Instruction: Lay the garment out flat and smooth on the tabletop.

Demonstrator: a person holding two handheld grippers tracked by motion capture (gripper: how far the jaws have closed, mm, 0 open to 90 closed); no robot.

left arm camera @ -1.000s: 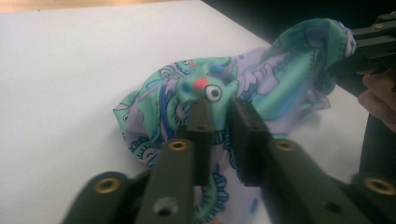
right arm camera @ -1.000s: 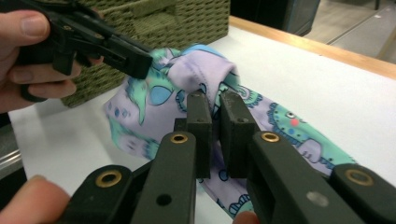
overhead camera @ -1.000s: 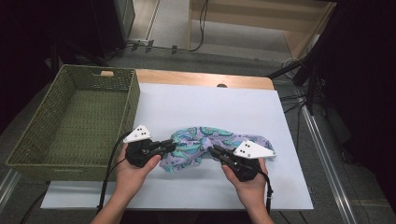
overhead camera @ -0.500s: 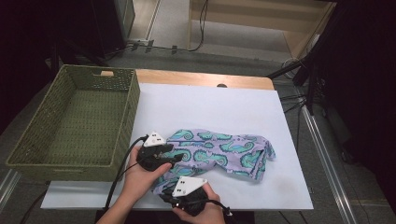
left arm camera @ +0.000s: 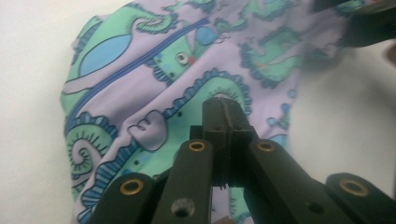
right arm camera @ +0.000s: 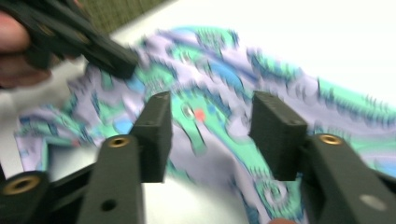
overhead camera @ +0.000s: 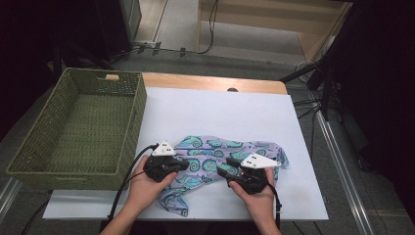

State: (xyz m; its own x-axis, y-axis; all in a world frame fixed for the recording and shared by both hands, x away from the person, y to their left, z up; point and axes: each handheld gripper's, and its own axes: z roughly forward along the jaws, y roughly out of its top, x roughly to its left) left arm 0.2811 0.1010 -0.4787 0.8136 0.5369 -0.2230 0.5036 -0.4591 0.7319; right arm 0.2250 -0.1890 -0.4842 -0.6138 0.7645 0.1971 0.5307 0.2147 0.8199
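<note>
— Cloth (overhead camera: pixel 215 159) first: where does it lie?

— Spread and rumpled on the white table (overhead camera: pixel 220 110), toward the near edge, to the right of the basket (overhead camera: pixel 73 127).

— And the left gripper (overhead camera: pixel 182 164)?

— Held low over the cloth's left part, the left hand (overhead camera: pixel 147 183) coming in from the bottom edge, palm wrapped round the body, the jaws pointing right. In the left gripper view the jaws have just been closing and now stand pressed together; whether a fold is pinched between them I cannot tell.

— The right gripper (overhead camera: pixel 220 172)?

— The right hand (overhead camera: pixel 257 193) holds it over the cloth's right half, pointing left toward the other. In the right gripper view its jaws have just been opening and stand apart above the cloth, pressing on nothing.
</note>
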